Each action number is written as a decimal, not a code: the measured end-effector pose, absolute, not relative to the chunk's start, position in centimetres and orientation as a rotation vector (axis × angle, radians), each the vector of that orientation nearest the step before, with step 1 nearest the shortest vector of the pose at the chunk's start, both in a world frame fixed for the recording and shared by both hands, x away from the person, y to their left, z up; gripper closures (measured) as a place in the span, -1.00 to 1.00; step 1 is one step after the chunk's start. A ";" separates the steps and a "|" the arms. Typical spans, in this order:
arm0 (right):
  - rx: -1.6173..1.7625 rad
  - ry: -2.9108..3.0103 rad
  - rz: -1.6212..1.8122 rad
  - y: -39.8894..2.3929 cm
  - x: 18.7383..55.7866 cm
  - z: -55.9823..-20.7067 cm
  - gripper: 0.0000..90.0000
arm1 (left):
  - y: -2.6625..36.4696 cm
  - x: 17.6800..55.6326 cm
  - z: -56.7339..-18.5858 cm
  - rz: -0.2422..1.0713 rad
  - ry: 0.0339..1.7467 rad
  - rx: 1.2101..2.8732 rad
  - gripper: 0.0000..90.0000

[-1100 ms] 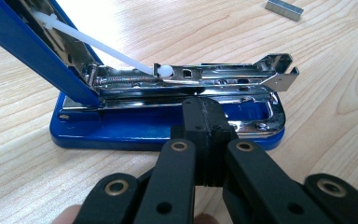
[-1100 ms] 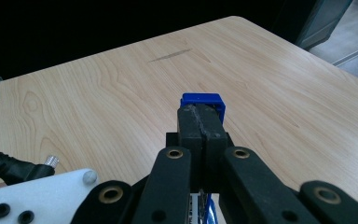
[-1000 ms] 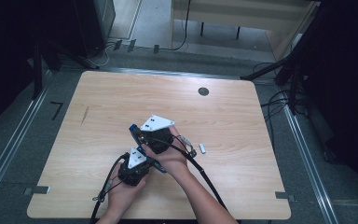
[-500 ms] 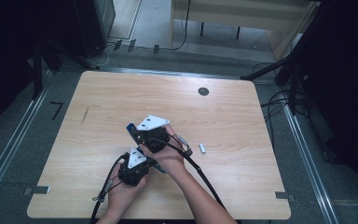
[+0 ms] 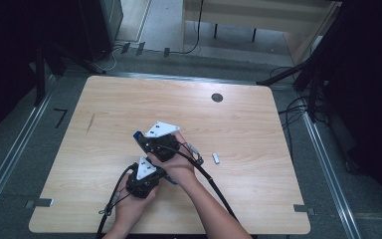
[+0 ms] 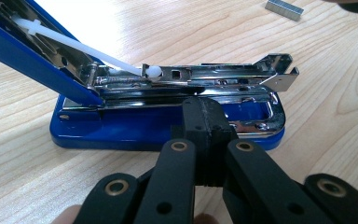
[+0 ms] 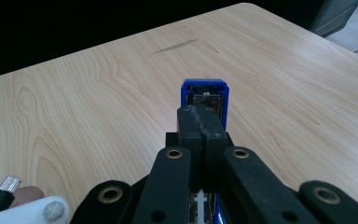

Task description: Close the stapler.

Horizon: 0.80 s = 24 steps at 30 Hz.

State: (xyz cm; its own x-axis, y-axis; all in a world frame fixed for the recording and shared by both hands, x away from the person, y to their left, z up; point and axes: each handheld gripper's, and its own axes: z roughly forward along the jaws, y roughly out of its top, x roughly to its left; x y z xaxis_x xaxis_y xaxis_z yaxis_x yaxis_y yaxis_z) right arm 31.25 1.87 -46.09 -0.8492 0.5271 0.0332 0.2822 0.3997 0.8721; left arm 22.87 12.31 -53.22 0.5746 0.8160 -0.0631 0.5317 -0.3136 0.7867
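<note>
No readable text, labels, brands or numbers on stapler (image 6: pixel 168 121) or table (image 5: pixel 258 124).

A light wood-grain bench (image 5: pixel 258 124) with rounded corners is set on a grey floor (image 5: pixel 40 149). A round dark grommet (image 5: pixel 217 97) is fitted near its far edge. Metal rails (image 5: pixel 10 159) are laid along both sides. A wooden desk (image 5: pixel 258 15) is seen beyond, with cables (image 5: pixel 293 107) on the floor.

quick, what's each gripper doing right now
Left gripper: shut, jaw tips at the blue stapler.
Right gripper: shut, over the stapler's raised lid; grip unclear.
</note>
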 end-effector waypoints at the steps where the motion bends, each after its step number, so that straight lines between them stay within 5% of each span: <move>1: 0.713 2.410 1.429 1.9 31.2 -46.1 1.00 | 12.3 22.9 -53.2 0.447 1.077 1.998 1.00; 24: 0.728 2.526 1.321 2.7 32.3 -48.7 1.00 | 12.3 22.9 -53.2 0.448 1.076 2.002 1.00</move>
